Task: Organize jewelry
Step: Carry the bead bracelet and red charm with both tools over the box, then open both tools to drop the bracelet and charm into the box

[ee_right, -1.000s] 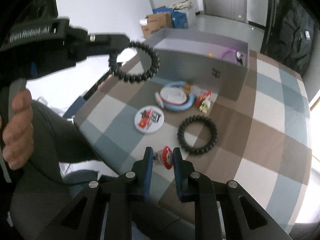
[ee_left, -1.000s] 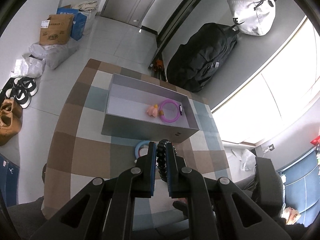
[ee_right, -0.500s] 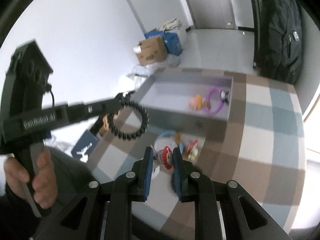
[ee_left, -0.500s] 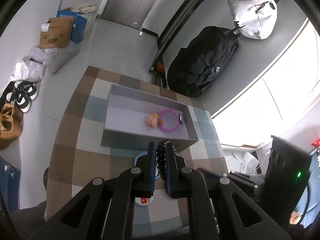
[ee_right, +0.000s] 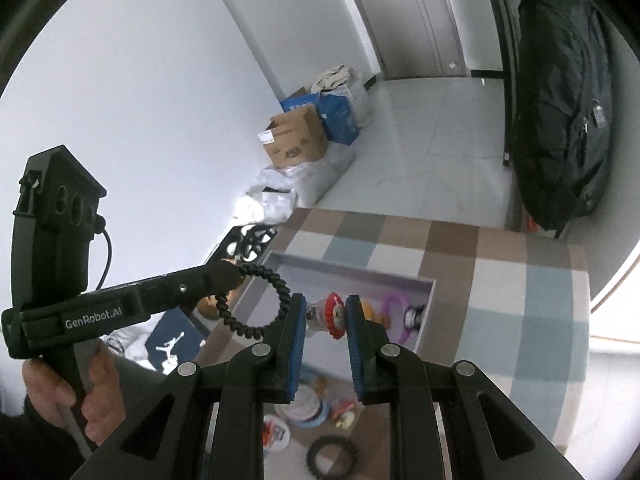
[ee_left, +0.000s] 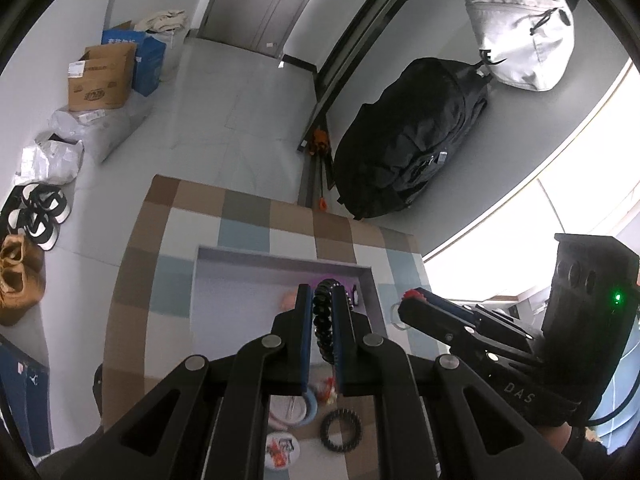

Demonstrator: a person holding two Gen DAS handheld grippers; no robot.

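Note:
My left gripper (ee_left: 322,300) is shut on a black beaded bracelet (ee_left: 325,328), held edge-on above the open grey box (ee_left: 240,254). From the right wrist view, that left gripper (ee_right: 234,274) reaches in from the left with the bracelet (ee_right: 256,300) hanging as a ring over the box's near-left corner. My right gripper (ee_right: 326,312) is shut on a small red-and-white charm (ee_right: 330,314) above the box (ee_right: 352,272). A purple ring (ee_right: 394,312) lies inside the box. The right gripper (ee_left: 412,300) shows beside the box's right end.
On the checked tablecloth (ee_left: 248,204) in front of the box lie a second black bracelet (ee_left: 341,429), a blue ring with a white disc (ee_left: 296,408) and a round badge (ee_left: 282,450). A black backpack (ee_left: 412,148) and cardboard boxes (ee_left: 100,80) stand on the floor beyond. A person's hand (ee_right: 80,384) holds the left gripper.
Both grippers have risen and moved forward from the table's near side to above the box, each keeping its item. The right gripper has come into the left wrist view.

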